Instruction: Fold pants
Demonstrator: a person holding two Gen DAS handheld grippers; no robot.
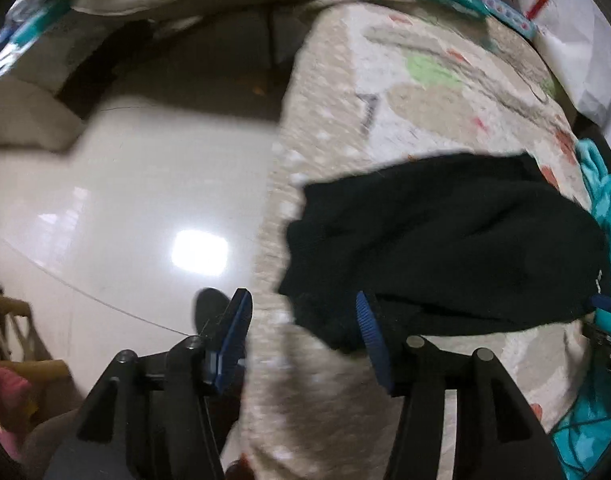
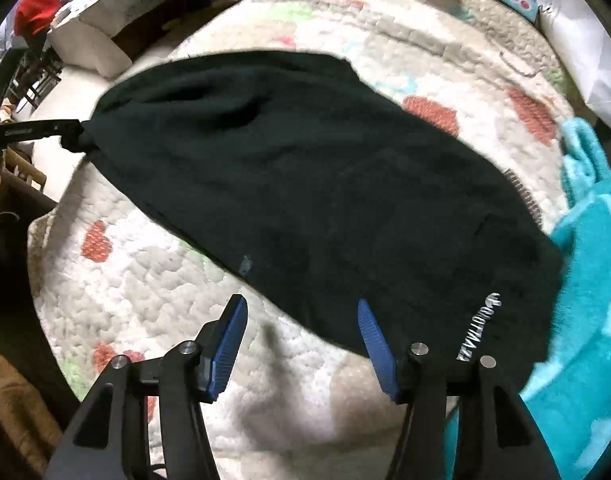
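Nearest in the right wrist view, the right gripper stands with its blue pads apart and nothing between them; the near hem of the black pants lies just beyond its right pad, not pinched. In the left wrist view, the left gripper is likewise parted and empty, its right-hand pad over a corner of the pants, its left-hand pad out over the glossy tiled floor.

The pants lie spread in a dark slab on the quilted bedspread, printed lettering at the near right end. Their left end reaches close to the bed's edge. At the right, a teal towel touches the pants.

Farther off sit a red garment and pillows by the headboard side.

Risk, as I judge it: the next grasp could catch the quilt along with the cloth, or take only the top layer, so the fold drags crooked. The left end so close to the bed edge could slide floorward if tugged that way, and the towel may get dragged along.
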